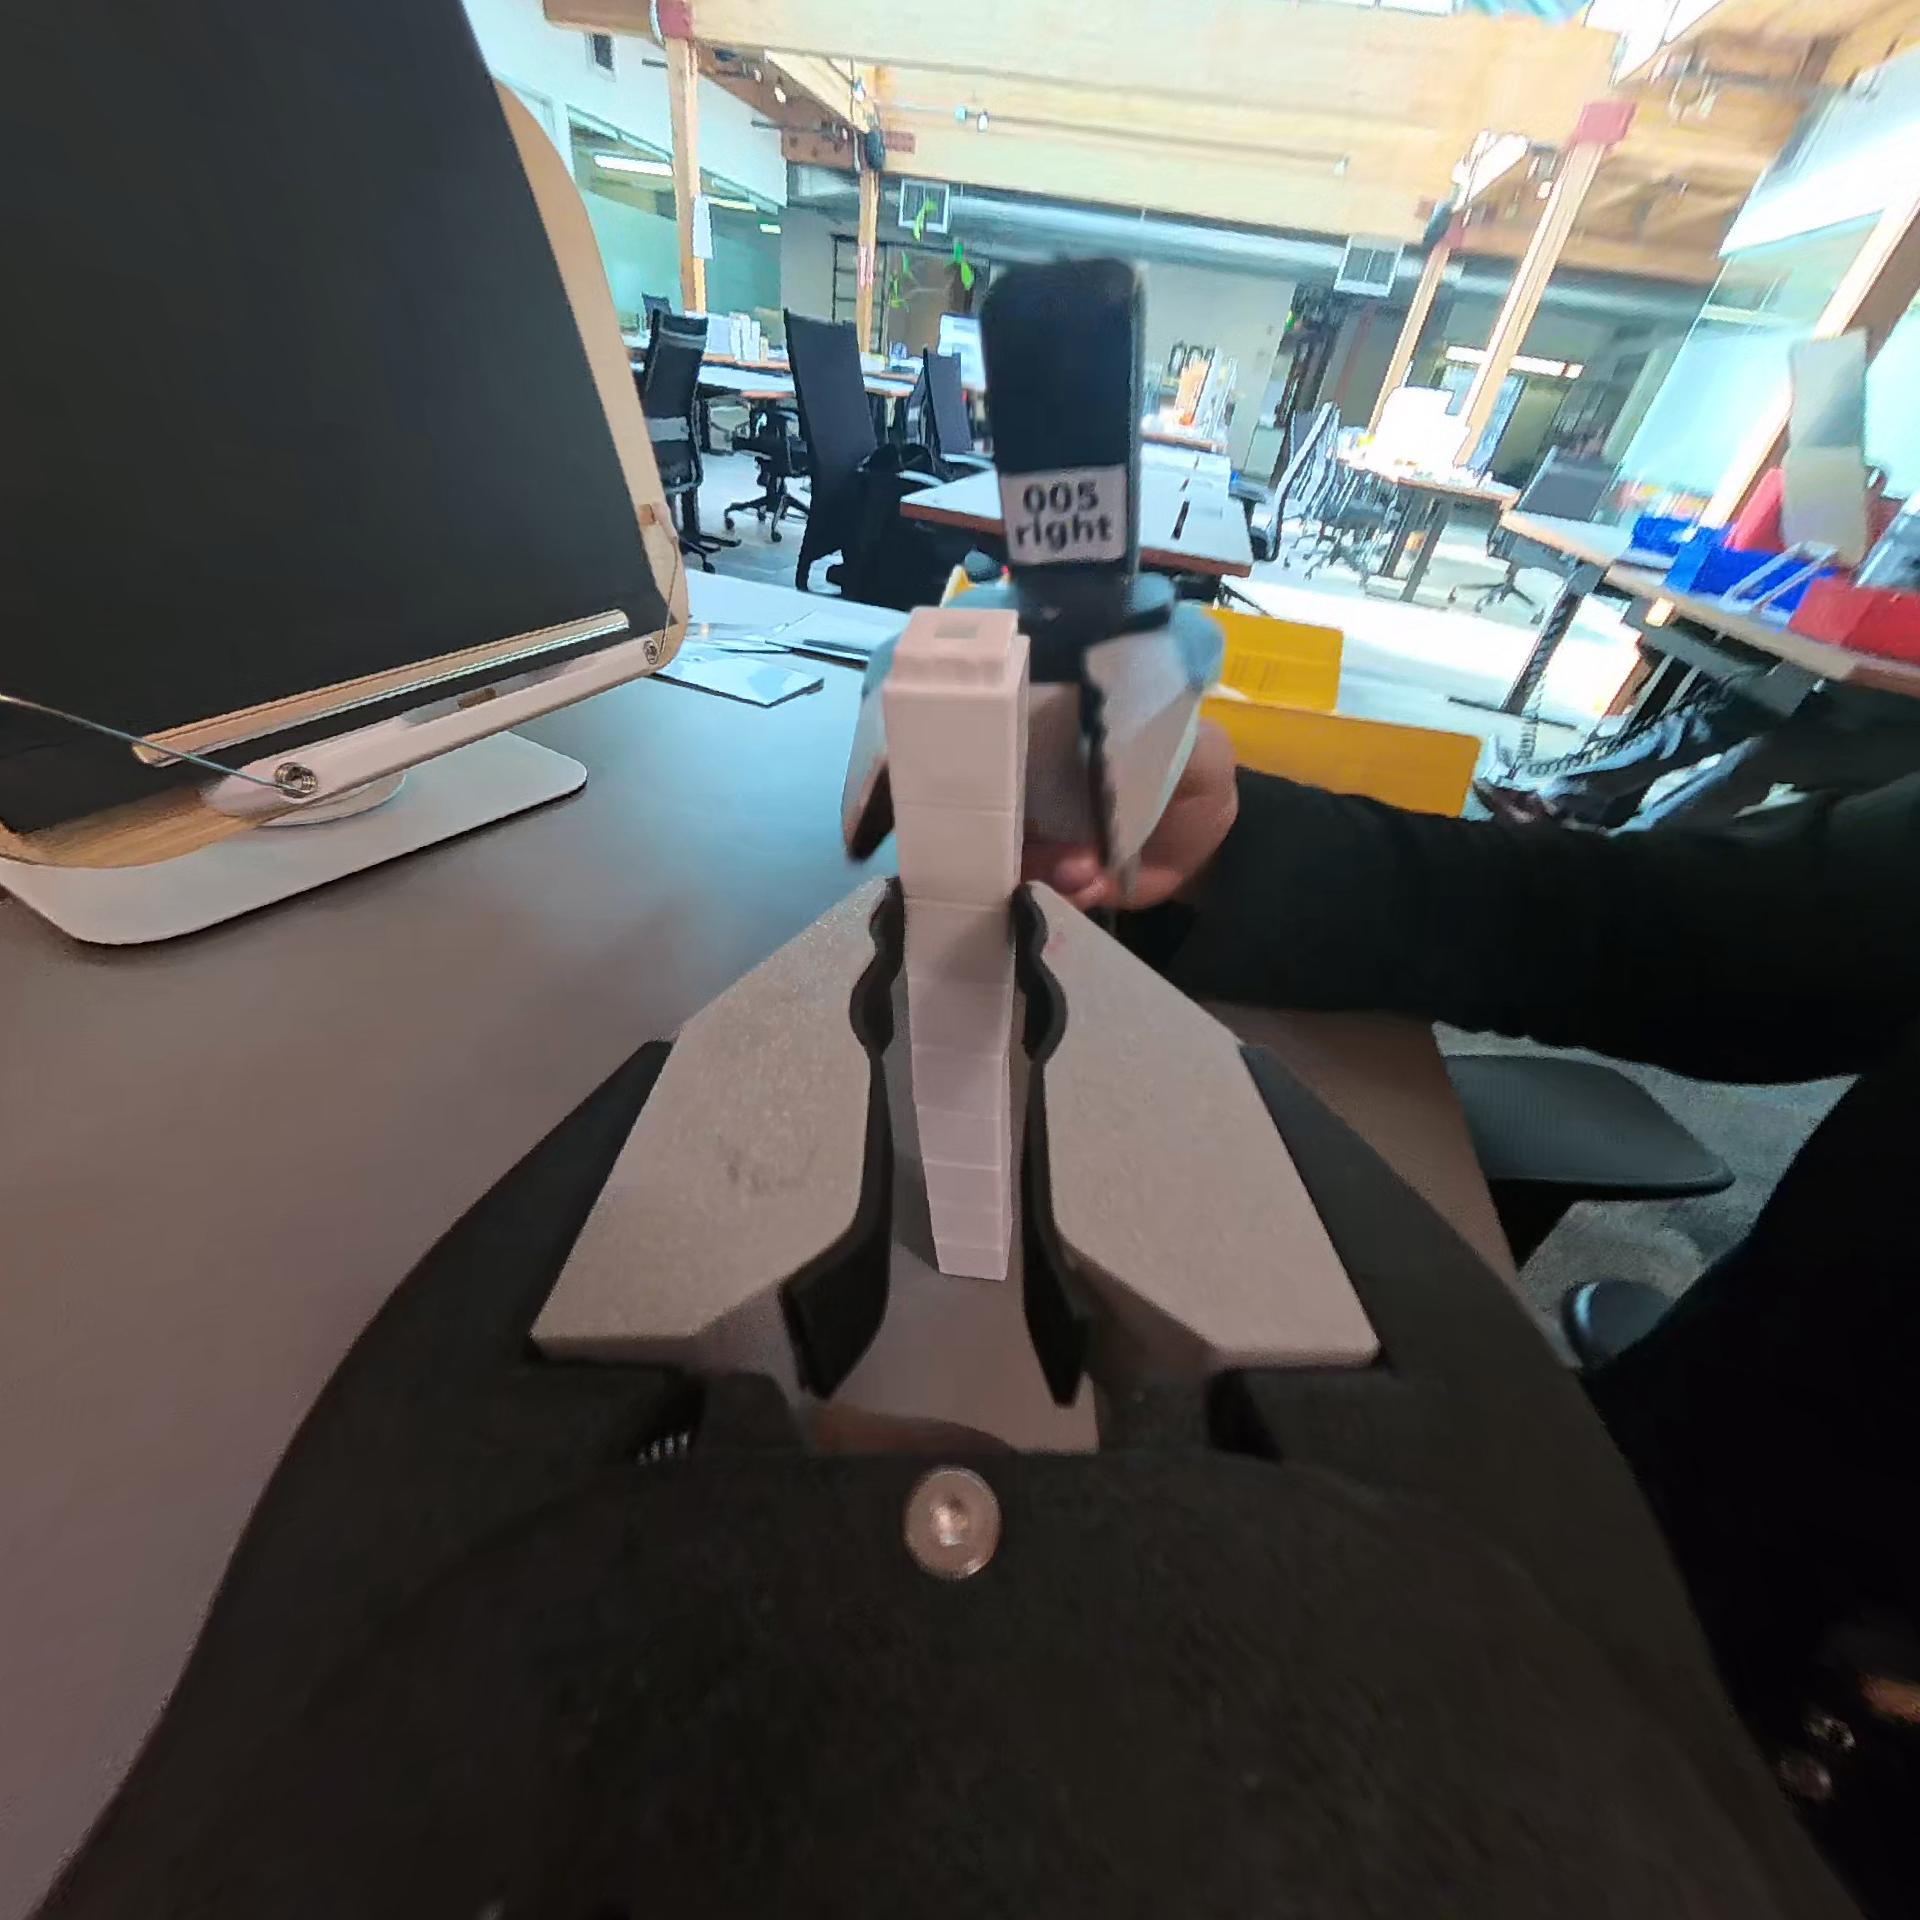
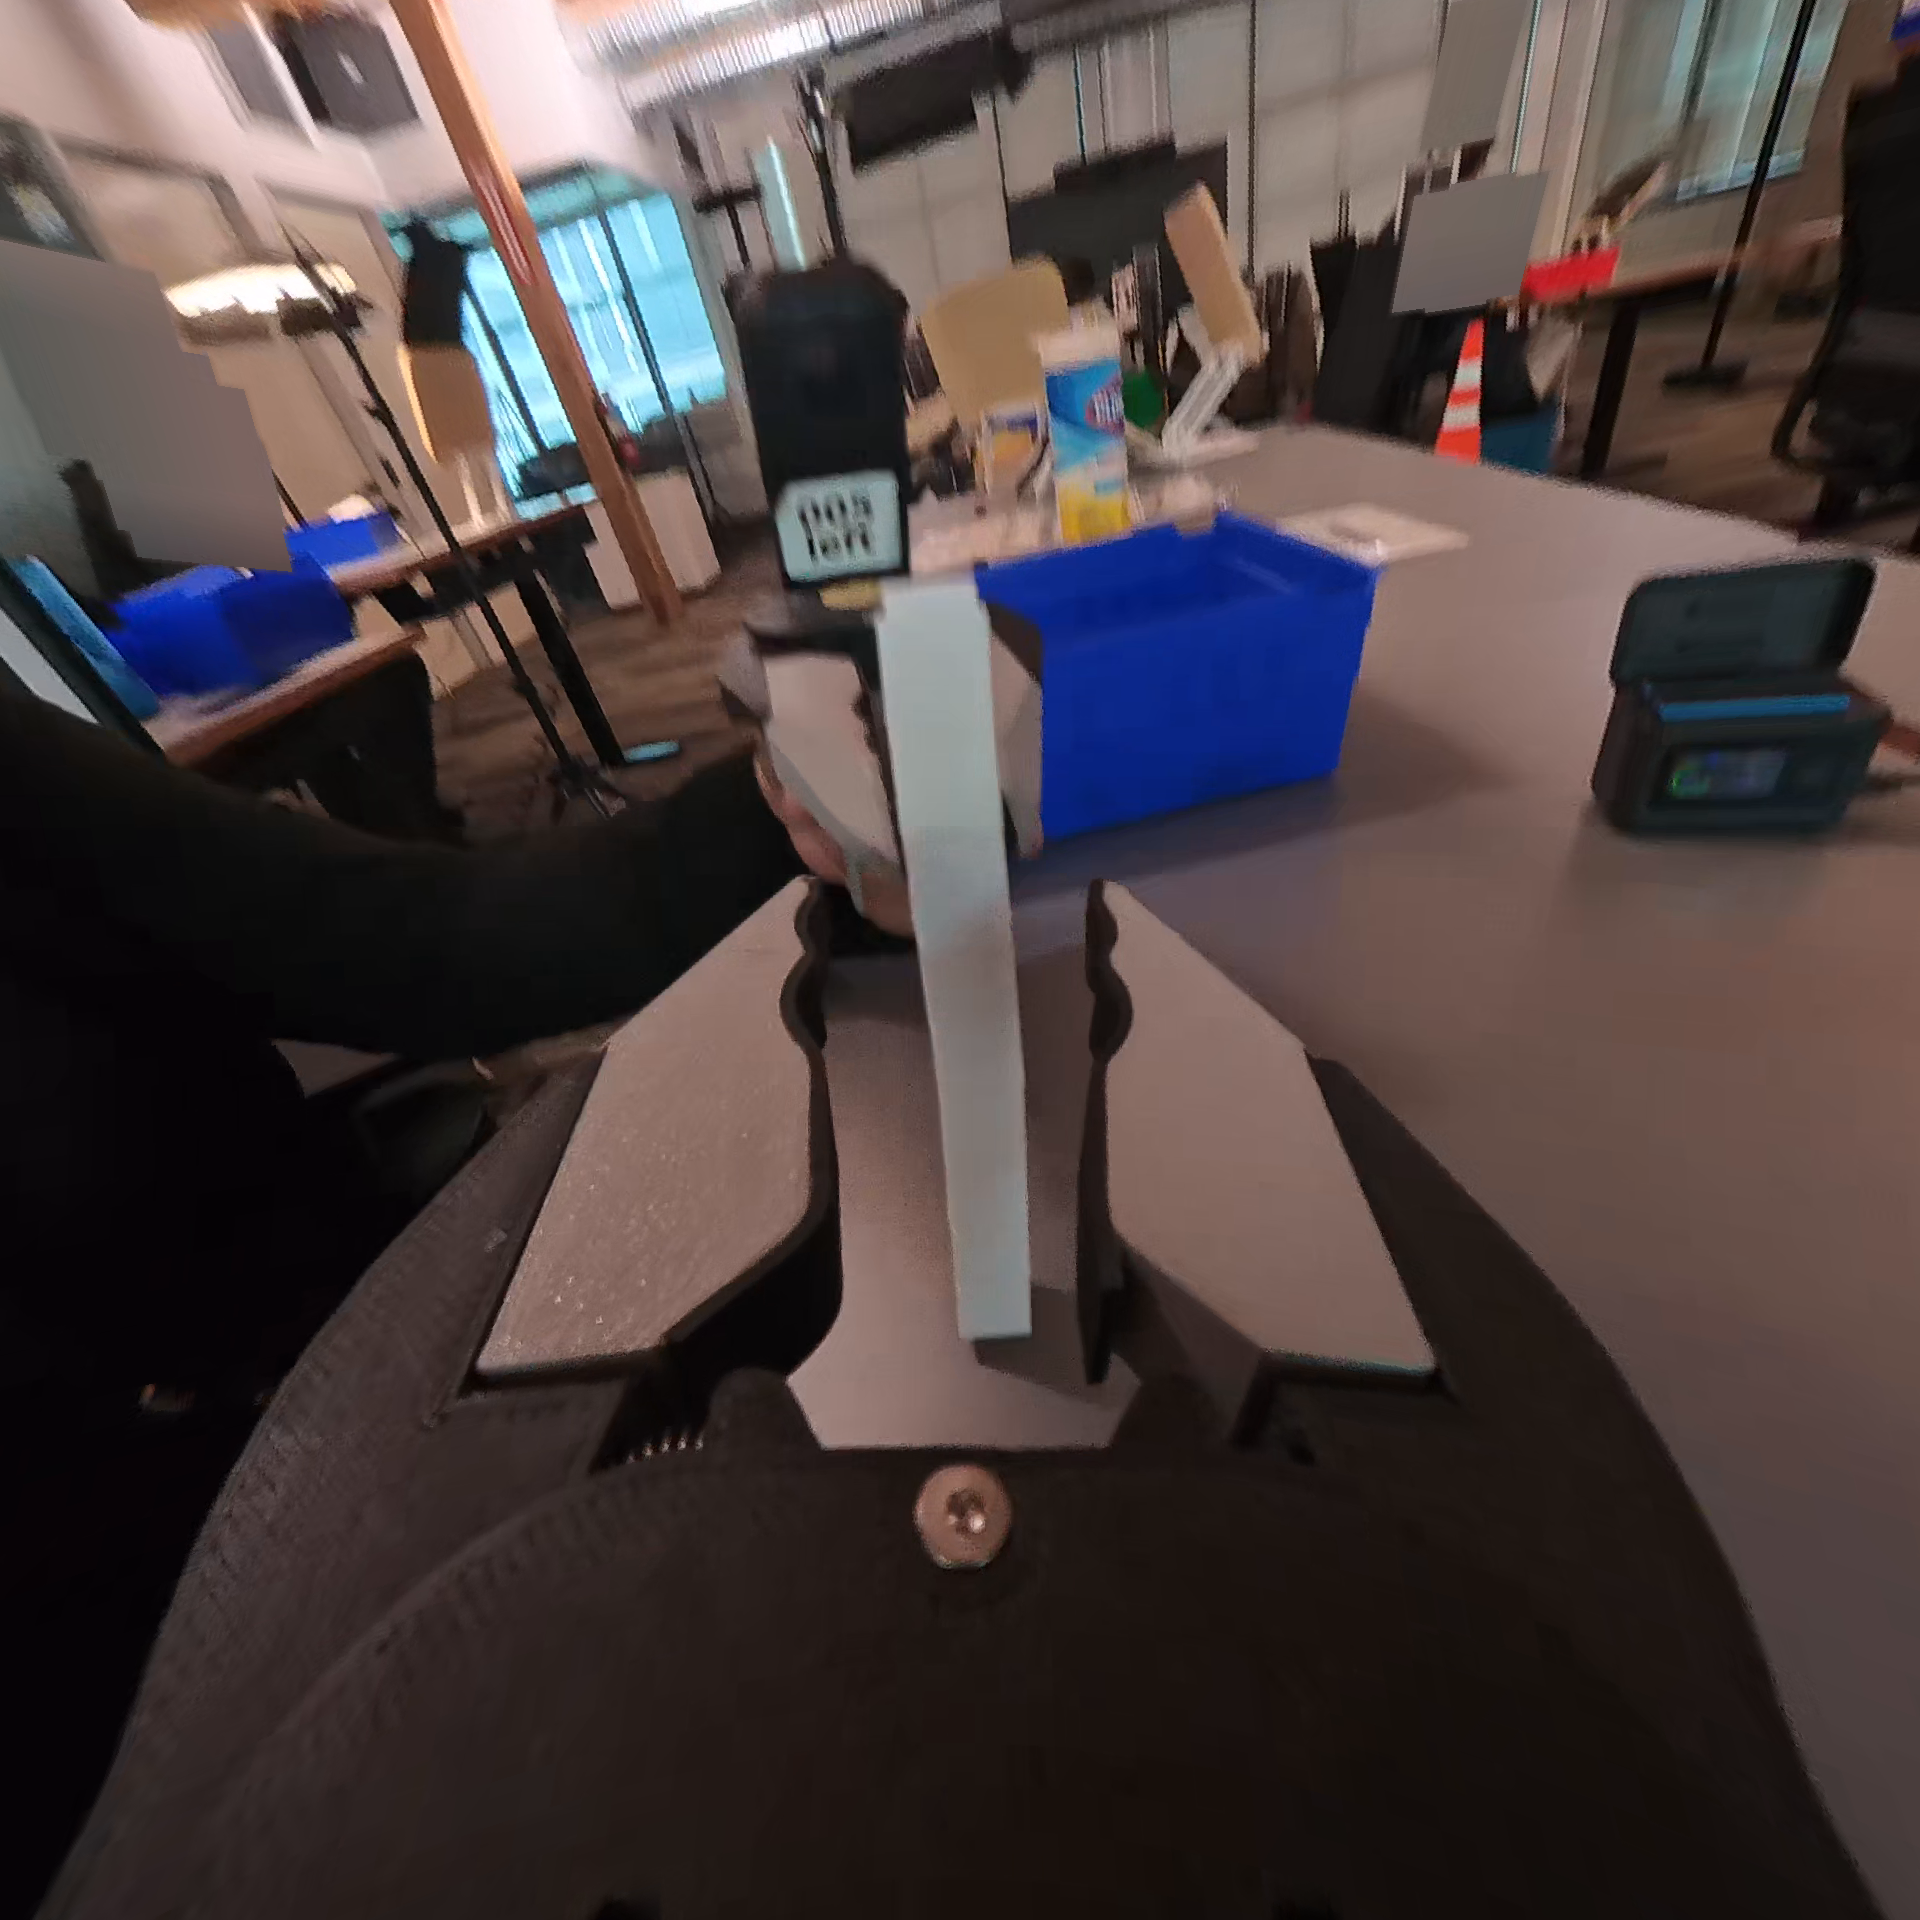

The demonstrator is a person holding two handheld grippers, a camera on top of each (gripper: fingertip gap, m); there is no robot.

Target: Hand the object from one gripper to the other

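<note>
Left claw (image 1: 961, 914) clamped on white block stack (image 1: 961, 935), upright above dark worktop (image 1: 623, 883); right claw (image 2: 951, 914) parted around stack's near end, pads apart from it.

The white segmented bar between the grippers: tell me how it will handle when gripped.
The white segmented bar looks stiff: it juts straight past the left gripper, which holds it without sag. Its seams suggest stacked blocks, so a sideways knock might split it. The right gripper stands open around it; flat faces should give the pads purchase.
</note>
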